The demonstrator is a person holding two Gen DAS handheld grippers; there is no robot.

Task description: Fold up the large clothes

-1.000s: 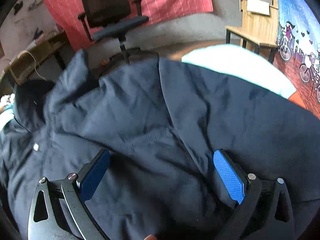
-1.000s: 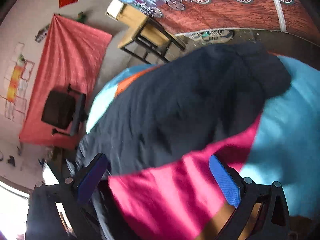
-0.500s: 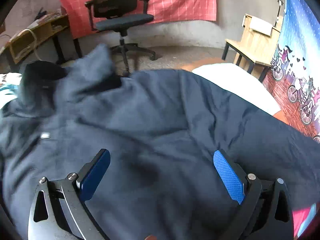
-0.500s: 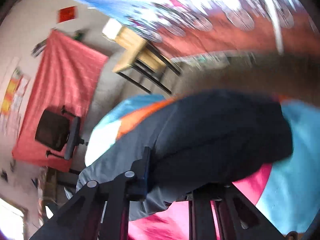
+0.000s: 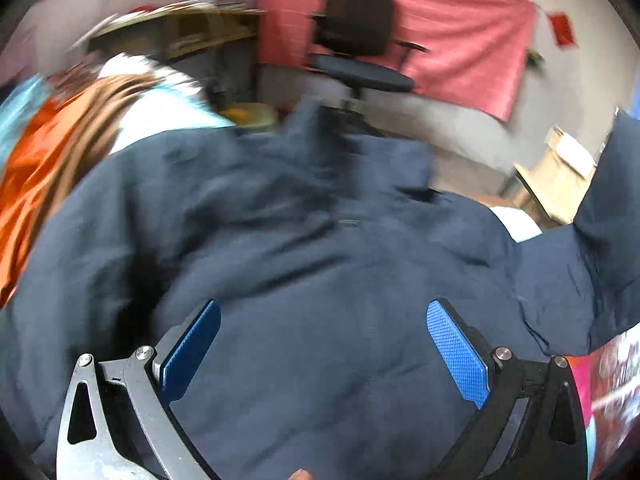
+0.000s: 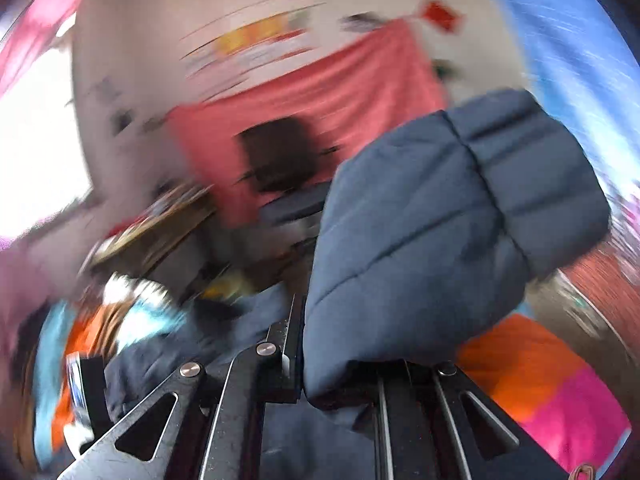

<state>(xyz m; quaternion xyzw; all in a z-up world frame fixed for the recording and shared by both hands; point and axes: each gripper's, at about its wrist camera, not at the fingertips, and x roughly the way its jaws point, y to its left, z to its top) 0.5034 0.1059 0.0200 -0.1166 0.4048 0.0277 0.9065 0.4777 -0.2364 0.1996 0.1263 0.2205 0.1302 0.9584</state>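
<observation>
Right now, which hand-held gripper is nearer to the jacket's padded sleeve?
Right. The right hand-held gripper is shut on the padded sleeve, which is lifted up. The left hand-held gripper is open above the jacket's body, the sleeve off to its right.

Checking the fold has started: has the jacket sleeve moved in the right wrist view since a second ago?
Yes. The sleeve, clamped in the right gripper, has lifted off the bedspread and now overlaps the red wall cloth.

No legible text, label, brand or number anywhere
</observation>
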